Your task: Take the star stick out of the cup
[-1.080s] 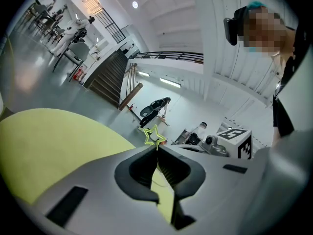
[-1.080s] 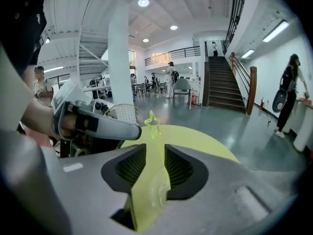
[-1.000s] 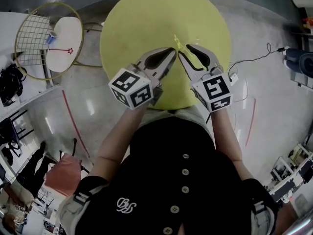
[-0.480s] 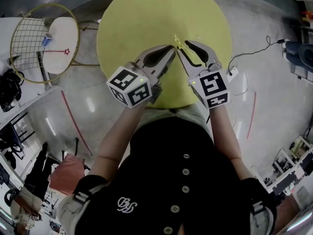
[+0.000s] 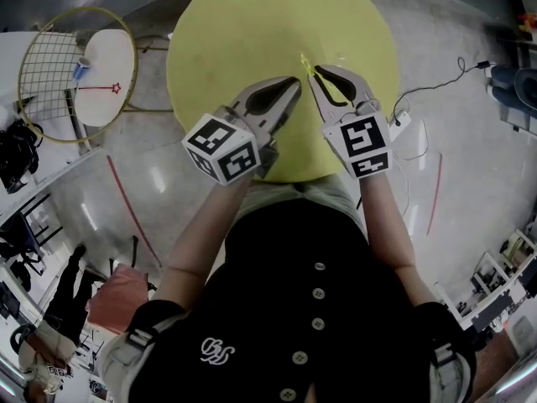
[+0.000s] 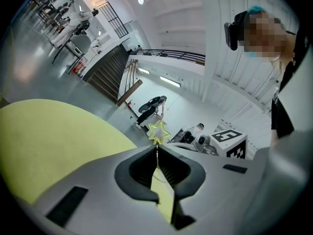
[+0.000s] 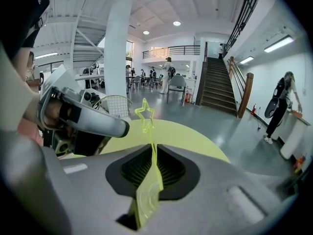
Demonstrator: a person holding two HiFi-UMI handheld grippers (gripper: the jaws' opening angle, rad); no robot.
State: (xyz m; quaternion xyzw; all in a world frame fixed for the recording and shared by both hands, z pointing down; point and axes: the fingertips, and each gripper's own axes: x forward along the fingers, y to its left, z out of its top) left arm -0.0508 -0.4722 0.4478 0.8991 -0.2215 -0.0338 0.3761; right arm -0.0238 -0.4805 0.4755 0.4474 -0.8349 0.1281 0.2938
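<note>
As its jaws have just been closing, the right gripper (image 7: pixel 151 149) has the star stick (image 7: pixel 150 137) nipped between its tips. The thin yellow-green shaft runs up through the narrow gap, and the hollow star stands clear just above the jaws, toward twelve o'clock in the right gripper view. Low in that same gap, at six o'clock, a pale translucent shape (image 7: pixel 142 199) with curved lines sits at the foot of the shaft; whether it is the cup cannot be told.

The left gripper (image 6: pixel 157 150) has its jaws drawn together, with only a hairline between the tips. Whether anything thin is pinched there cannot be told. In its own view the star shows just beyond those tips, with the right gripper's marker cube (image 6: pixel 230 142) past it at three o'clock.

In the head view both grippers hover over the round yellow table (image 5: pixel 243 23), their tips near each other close to its middle. The left comes in from seven o'clock and the right from five o'clock.

At ten o'clock stands a small white round table (image 5: pixel 113 53) carrying a red star stick (image 5: pixel 107 87) and a small blue object (image 5: pixel 81 65), beside a yellow-rimmed wire grid (image 5: pixel 50 65). A black cable (image 5: pixel 436 95) trails over the grey floor at three o'clock.
</note>
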